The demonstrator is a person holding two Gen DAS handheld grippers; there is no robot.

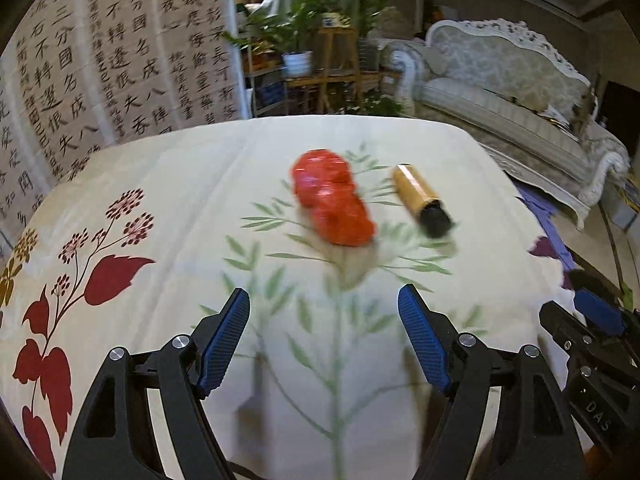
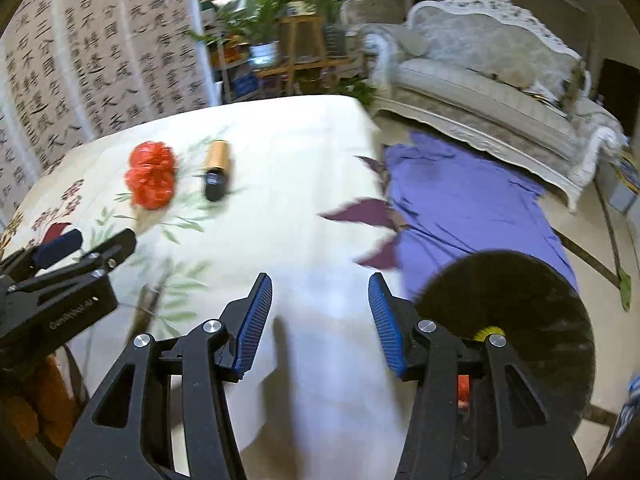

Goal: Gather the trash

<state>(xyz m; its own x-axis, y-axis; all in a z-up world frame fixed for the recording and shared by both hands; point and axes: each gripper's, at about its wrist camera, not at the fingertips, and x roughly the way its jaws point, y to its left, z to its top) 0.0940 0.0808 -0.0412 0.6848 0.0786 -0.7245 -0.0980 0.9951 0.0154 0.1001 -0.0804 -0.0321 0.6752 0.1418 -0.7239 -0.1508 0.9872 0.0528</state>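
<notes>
A crumpled red wrapper [image 1: 332,198] lies on the floral tablecloth [image 1: 180,208], with a gold tube with a black cap [image 1: 422,200] just to its right. My left gripper [image 1: 324,312] is open and empty, a short way in front of the red wrapper. In the right wrist view the red wrapper [image 2: 152,176] and the tube [image 2: 216,174] lie far left. My right gripper [image 2: 320,300] is open and empty near the table's right edge. A black round bin [image 2: 520,320] stands below, right of the table, with red and yellow bits inside.
A purple cloth [image 2: 460,200] lies on the floor right of the table. A pale ornate sofa [image 2: 480,80] stands beyond it. A calligraphy screen [image 1: 100,60] and potted plants [image 1: 296,36] stand behind the table. The left gripper shows at the left edge [image 2: 60,276].
</notes>
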